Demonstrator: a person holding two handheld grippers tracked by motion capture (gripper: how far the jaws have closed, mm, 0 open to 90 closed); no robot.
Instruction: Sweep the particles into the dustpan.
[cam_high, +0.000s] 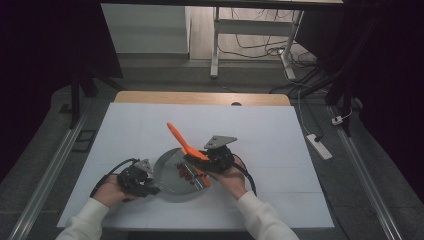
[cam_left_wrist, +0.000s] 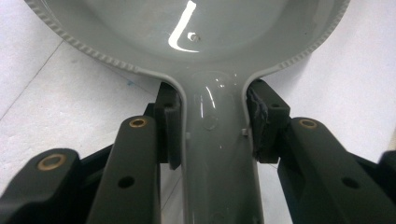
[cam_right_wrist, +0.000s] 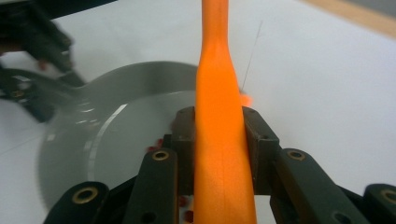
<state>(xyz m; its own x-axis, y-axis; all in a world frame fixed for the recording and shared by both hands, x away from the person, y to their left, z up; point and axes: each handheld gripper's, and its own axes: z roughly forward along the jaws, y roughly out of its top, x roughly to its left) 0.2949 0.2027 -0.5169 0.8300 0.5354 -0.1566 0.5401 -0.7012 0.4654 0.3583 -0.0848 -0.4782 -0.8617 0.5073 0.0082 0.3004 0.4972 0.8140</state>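
Jaws of the left gripper (cam_left_wrist: 212, 140) clench the grey pan (cam_high: 175, 175) by its handle (cam_left_wrist: 217, 154), one black pad pressed on each side where the handle meets the ribbed rim. Jaws of the right gripper (cam_right_wrist: 219, 135) clamp the orange spatula (cam_right_wrist: 219, 121) along its flat shaft, which runs straight up between them in the right gripper view.

From above, the pan sits on the white desk (cam_high: 260, 130) near the front edge, between the two hands. Small red pieces (cam_high: 186, 172) lie inside it on the right side. The spatula slants over the pan, one end dipping to the pan's right part, the other pointing up and away toward the far left. The left hand (cam_high: 112, 192) comes in low from the bottom left, with its gripper level with the desk; the right hand (cam_high: 232, 177) reaches in from the bottom right, its gripper tilted above the pan's right rim.

Bare white surface lies open on every side of the pan, widest toward the far edge, where a wooden strip (cam_high: 200, 98) shows. Beyond the desk stand a white table frame (cam_high: 215, 45) and loose cables (cam_high: 260, 47) on the floor; a power strip (cam_high: 320, 146) lies right of the desk.
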